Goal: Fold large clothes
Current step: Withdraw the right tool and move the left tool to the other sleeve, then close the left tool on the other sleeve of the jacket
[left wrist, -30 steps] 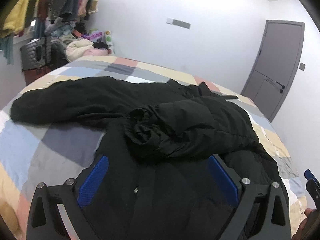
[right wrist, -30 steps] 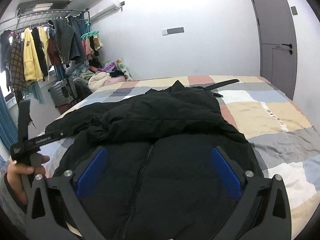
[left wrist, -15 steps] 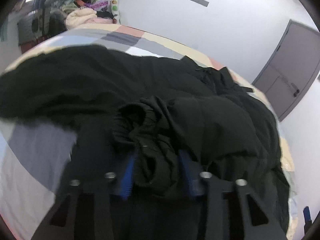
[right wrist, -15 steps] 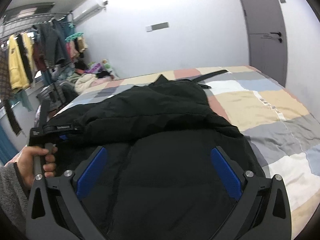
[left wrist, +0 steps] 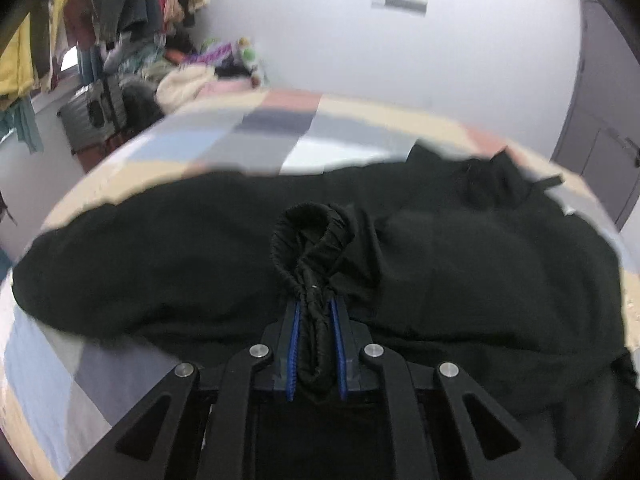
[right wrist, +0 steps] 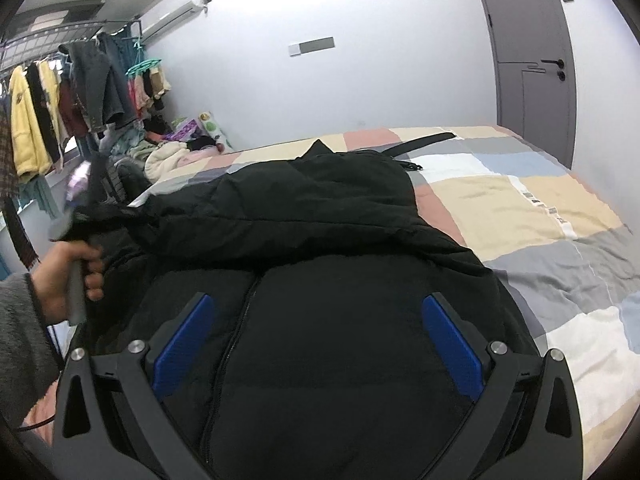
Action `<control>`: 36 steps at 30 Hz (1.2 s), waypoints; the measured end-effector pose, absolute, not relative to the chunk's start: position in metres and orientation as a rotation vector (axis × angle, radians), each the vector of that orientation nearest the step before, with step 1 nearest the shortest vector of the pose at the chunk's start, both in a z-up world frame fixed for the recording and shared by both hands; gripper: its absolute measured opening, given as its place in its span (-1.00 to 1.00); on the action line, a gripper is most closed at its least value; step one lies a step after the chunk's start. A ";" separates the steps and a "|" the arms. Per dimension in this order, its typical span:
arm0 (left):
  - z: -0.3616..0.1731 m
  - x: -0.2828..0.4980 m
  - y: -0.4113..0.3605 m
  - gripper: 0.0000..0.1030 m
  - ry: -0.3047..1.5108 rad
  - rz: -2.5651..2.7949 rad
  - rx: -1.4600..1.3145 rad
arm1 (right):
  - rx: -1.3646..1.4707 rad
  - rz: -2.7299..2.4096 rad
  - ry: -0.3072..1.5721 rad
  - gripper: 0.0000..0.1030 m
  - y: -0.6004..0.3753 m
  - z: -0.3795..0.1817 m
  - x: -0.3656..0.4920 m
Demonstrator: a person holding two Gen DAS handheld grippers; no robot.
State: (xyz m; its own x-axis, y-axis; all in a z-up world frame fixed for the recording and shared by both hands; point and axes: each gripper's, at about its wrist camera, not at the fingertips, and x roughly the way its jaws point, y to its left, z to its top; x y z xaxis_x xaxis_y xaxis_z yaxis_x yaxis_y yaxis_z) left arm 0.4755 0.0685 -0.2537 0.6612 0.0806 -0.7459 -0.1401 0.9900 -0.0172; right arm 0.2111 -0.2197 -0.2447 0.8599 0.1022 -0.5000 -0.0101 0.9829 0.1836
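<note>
A large black padded jacket (right wrist: 340, 280) lies spread on the bed, zip up; it also shows in the left wrist view (left wrist: 480, 280). My left gripper (left wrist: 314, 308) is shut on the jacket's black sleeve cuff (left wrist: 312, 236) and holds it lifted above the jacket body. In the right wrist view the left gripper (right wrist: 78, 208) appears blurred at the left, in a hand, with the sleeve hanging from it. My right gripper (right wrist: 316, 320) is open and empty, hovering over the jacket's lower front.
The bed has a patchwork cover (right wrist: 540, 208) in beige, grey, blue and pink. A rack of hanging clothes (right wrist: 60, 100), a suitcase (left wrist: 92, 116) and a pile of clothes (right wrist: 172, 156) stand at the left. A grey door (right wrist: 532, 60) is at the right.
My left gripper closed on the sleeve cuff and lifted it up and leftwards. My right gripper stayed open over the jacket's front.
</note>
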 end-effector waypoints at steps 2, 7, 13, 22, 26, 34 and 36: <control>-0.265 0.477 0.072 -0.72 0.873 0.125 -0.131 | 0.170 0.060 0.531 1.00 -0.220 -0.246 0.210; -0.252 0.466 0.086 -0.62 0.854 0.084 -0.232 | 0.171 0.071 0.546 1.00 -0.220 -0.249 0.217; -0.216 0.436 0.111 0.70 0.781 0.145 -0.256 | 0.164 0.069 0.539 1.00 -0.217 -0.248 0.214; -0.174 0.383 0.197 0.72 0.671 0.183 -0.292 | 0.144 0.080 0.555 1.00 -0.204 -0.248 0.210; -0.186 0.371 0.248 0.72 0.684 0.219 -0.328 | 0.129 0.086 0.565 1.00 -0.195 -0.248 0.211; -0.248 0.354 0.351 0.72 0.721 0.287 -0.565 | 0.097 0.079 0.588 1.00 -0.172 -0.252 0.217; -0.262 0.355 0.367 0.72 0.724 0.295 -0.613 | 0.102 0.074 0.596 1.00 -0.165 -0.249 0.220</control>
